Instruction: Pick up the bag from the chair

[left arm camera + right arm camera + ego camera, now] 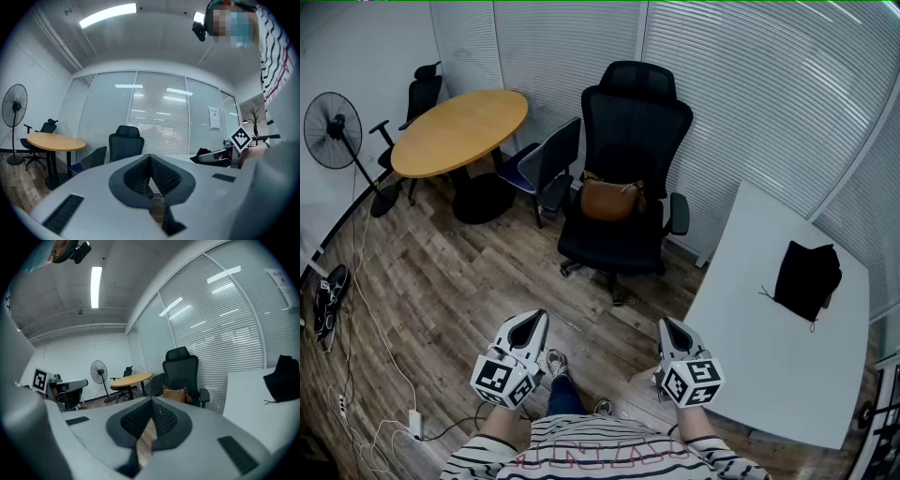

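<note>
- The bag (609,200) is seen on the seat of the black chair (633,122), leaning against its backrest.
- The left gripper (537,321) is held low, well short of the chair; its jaws are pressed together with nothing between them.
- The right gripper (668,326) is held beside it, jaws likewise closed on nothing.
- A round table (459,131) and a fan (333,131) are seen to the left.
- A dark cloth item (806,278) is laid on the white table (769,366) at the right.
</note>
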The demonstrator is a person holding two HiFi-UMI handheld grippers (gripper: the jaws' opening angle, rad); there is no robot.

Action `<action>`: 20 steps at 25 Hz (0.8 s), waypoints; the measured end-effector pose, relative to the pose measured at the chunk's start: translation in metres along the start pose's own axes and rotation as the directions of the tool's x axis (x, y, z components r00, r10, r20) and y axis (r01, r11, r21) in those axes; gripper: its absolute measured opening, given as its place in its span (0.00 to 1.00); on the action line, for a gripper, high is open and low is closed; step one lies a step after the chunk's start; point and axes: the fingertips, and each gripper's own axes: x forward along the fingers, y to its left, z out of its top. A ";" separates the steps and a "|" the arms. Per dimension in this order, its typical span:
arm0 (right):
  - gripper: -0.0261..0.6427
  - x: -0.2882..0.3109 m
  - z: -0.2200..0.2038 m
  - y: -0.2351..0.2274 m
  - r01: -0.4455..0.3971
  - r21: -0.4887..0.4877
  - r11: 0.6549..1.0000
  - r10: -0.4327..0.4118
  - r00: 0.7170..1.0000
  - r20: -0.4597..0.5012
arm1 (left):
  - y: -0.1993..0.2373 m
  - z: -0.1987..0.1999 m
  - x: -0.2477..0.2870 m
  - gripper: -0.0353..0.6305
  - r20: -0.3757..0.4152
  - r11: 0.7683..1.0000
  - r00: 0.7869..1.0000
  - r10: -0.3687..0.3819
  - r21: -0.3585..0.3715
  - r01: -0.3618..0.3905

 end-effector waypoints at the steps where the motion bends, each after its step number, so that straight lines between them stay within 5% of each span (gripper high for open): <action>1: 0.08 0.001 0.001 0.000 0.001 -0.001 1.000 -0.001 1.000 -0.001 | 0.002 0.000 0.002 0.09 0.000 1.000 1.000 0.001 -0.005 -0.001; 11: 0.09 0.036 0.010 -0.010 -0.010 0.125 0.992 0.004 0.999 0.041 | 0.020 -0.001 0.033 0.10 0.012 0.998 0.998 -0.055 0.010 0.055; 13: 0.17 0.050 0.014 -0.012 -0.001 0.147 0.989 -0.005 0.999 0.040 | 0.030 -0.002 0.045 0.13 -0.016 0.998 0.998 -0.060 0.020 0.061; 15: 0.32 0.066 0.020 -0.012 0.004 0.161 0.987 -0.009 0.999 0.035 | 0.043 0.001 0.057 0.28 -0.031 0.997 0.997 -0.073 0.016 0.074; 20: 0.32 0.115 0.042 -0.011 0.019 0.173 0.985 -0.025 0.999 0.031 | 0.082 0.016 0.091 0.29 -0.039 0.993 0.993 -0.110 0.037 0.111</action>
